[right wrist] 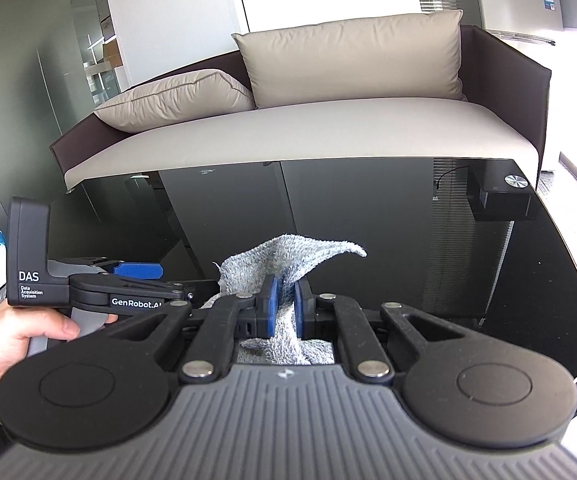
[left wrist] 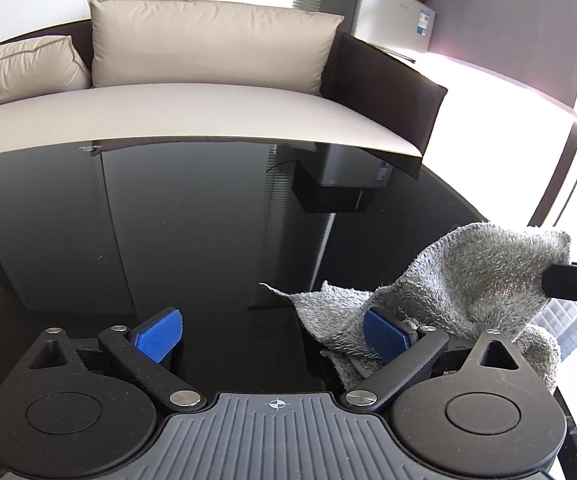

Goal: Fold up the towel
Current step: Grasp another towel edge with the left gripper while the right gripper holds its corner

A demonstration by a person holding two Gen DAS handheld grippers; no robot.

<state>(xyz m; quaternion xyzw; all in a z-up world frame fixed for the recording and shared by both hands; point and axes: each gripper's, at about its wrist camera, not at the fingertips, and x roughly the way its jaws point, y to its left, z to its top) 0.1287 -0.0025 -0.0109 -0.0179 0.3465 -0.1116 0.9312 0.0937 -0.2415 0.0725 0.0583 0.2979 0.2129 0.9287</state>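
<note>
Two grippers work over a glossy black table, and I see little folding done so far. My right gripper is clamped on a bunched part of the grey towel, its blue pads pinching the cloth and lifting it into a peak above the table. In the left wrist view the towel hangs crumpled from that grip, one loose corner trailing toward the glass. My left gripper stands wide apart and grips nothing; the cloth drapes over the outside of its right finger only. I judge every fold remains: the towel must first be spread flat. A beige sofa sits behind.
</note>
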